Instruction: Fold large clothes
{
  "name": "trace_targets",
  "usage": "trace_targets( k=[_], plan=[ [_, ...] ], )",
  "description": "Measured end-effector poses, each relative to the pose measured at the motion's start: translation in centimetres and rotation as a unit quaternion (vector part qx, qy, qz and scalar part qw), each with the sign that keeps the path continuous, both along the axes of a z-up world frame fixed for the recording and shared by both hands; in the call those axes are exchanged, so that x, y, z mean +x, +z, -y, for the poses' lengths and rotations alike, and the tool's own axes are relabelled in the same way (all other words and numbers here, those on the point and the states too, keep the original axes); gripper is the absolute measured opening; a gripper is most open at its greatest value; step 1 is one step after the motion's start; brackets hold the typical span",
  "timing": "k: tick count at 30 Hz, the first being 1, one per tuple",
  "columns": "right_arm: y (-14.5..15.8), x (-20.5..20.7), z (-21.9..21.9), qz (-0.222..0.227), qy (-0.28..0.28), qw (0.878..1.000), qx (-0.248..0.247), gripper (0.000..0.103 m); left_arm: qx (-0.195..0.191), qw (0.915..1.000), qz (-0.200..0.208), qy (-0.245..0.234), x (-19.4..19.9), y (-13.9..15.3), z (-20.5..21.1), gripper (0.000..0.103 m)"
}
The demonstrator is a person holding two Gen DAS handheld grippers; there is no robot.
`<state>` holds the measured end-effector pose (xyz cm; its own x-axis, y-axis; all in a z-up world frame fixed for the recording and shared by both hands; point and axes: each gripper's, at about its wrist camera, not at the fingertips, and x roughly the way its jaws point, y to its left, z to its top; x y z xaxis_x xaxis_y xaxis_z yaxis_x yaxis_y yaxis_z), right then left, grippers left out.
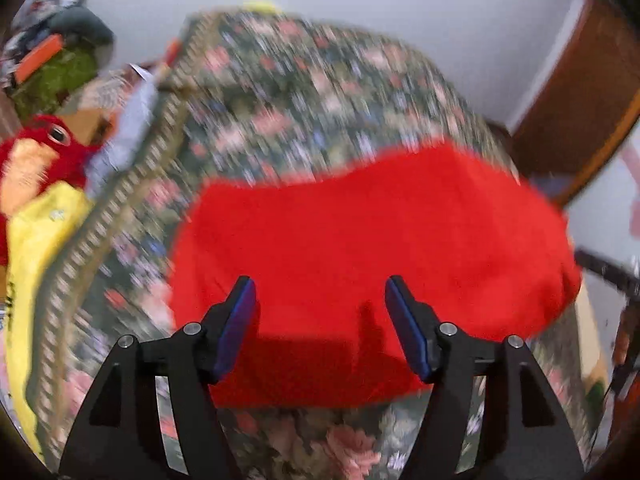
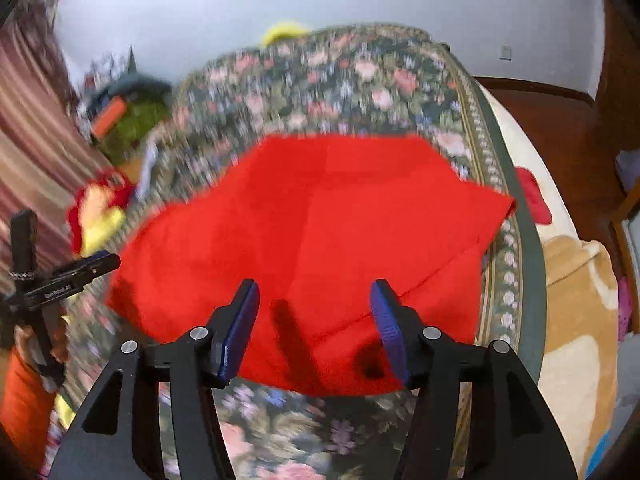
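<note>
Hovering left gripper point(image 1: 320, 292), right gripper point(image 2: 314, 294), fingers point(image 1: 240, 320) parted, empty

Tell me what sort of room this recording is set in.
Probably a bedroom at home: a red garment lies on a bed with a floral bedspread, stuffed toys sit beside it, and a striped curtain hangs at one side.

One red garment point(image 2: 304, 220), one floral bedspread point(image 2: 340, 80), two plush toys point(image 1: 36, 160).

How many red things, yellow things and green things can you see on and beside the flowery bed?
Red: 3 (cloth, plush toy, small red piece at the bed's right edge)
Yellow: 2 (cloth, blurry thing at the far end)
Green: 1 (fuzzy toy)
Total: 6
</note>
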<state>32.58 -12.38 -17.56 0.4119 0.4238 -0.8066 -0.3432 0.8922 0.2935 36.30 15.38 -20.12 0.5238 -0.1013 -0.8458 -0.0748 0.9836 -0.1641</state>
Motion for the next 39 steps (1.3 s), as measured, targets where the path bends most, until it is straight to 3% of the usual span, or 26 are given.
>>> trace_targets(
  k=[4,7,9,13,18,24,29,33,37,39],
  plan=[
    [-2.7,-0.2,1.7,-0.018,-0.009,0.999,-0.038,0.054,0.048,0.9982,-0.036,0.005,-0.8,-4.2,1.4,0.069],
    [-3.6,-0.2,4.7,-0.024,-0.046,0.997,-0.053,0.054,0.033,0.9977,-0.033,0.05,-2.0,-5.4,-0.6,0.08],
    [-4.1,0.1,7.0,-0.027,-0.079,0.994,-0.07,0.054,0.018,0.9968,-0.037,0.069,-2.7,-5.7,-2.1,0.08],
    [-4.3,0.3,10.6,-0.046,-0.127,0.99,-0.038,0.054,0.052,0.9903,-0.048,0.119,-4.4,-6.0,-4.7,0.08],
    [-4.2,0.5,9.2,-0.043,-0.097,0.994,-0.013,0.054,-0.021,0.9865,-0.045,0.156,-7.0,-5.8,-7.7,0.08],
    [-6.6,1.4,5.1,-0.058,-0.056,0.996,-0.04,0.054,-0.042,0.9892,-0.046,0.132,-6.9,-5.7,-5.4,0.08],
    [-6.7,1.4,4.0,-0.026,-0.025,0.995,-0.089,0.054,0.015,0.9908,-0.055,0.123,-4.8,-6.9,-3.5,0.08],
    [-6.7,1.5,4.1,-0.017,-0.009,0.992,-0.127,0.054,0.054,0.989,-0.051,0.128,-4.1,-7.8,-3.2,0.08],
    [-6.7,1.0,5.0,-0.011,-0.011,0.987,-0.158,0.054,0.119,0.9836,-0.04,0.129,-4.1,-8.2,-2.8,0.083],
    [-6.8,0.7,5.4,-0.007,-0.017,0.984,-0.175,0.054,0.122,0.9822,-0.037,0.138,-4.2,-8.5,-3.5,0.083]
  ],
)
